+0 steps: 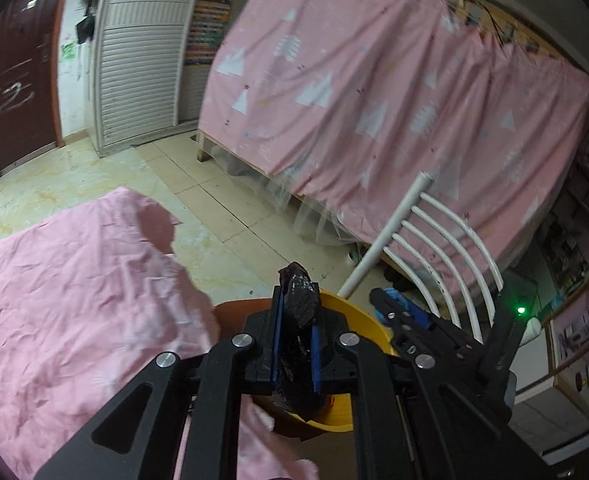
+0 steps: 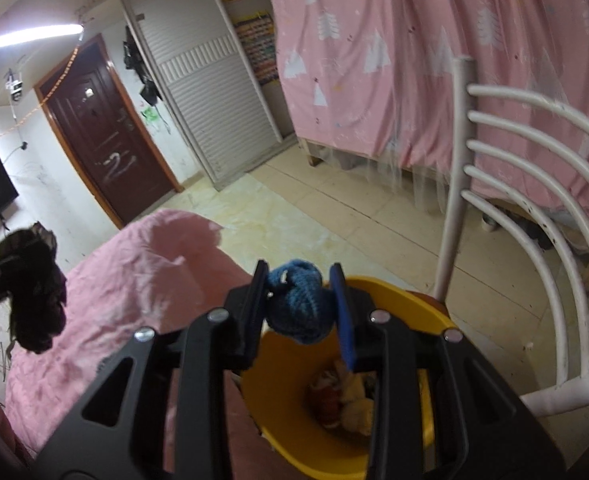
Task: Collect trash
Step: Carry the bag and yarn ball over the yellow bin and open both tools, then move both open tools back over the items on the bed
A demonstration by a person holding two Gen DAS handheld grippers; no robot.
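Directly below right gripper [image 2: 300, 304], I note round yellow plastic bin [image 2: 406, 300]; jaws narrow, holding blue knitted wad [image 2: 298, 306]. Left gripper [image 1: 294, 336], clamped on crumpled black plastic scrap [image 1: 300, 304], sits over bin rim.

Between the left gripper's [image 1: 295, 312] black fingers [image 1: 277, 320], lined with blue pads, sits a black crumpled bag [image 1: 299, 300]. The right gripper [image 2: 300, 300] is black too, with blue pads, and between its fingers [image 2: 340, 312] is a blue knitted ball [image 2: 298, 304]. Below both sets of fingers is a yellow bin [image 2: 294, 412]. To the left of them lies a plain pink, creased sheet [image 1: 74, 300]. Beyond them hangs a pink curtain [image 1: 374, 100] patterned with white trees. To the right stands a white chair [image 2: 534, 184].
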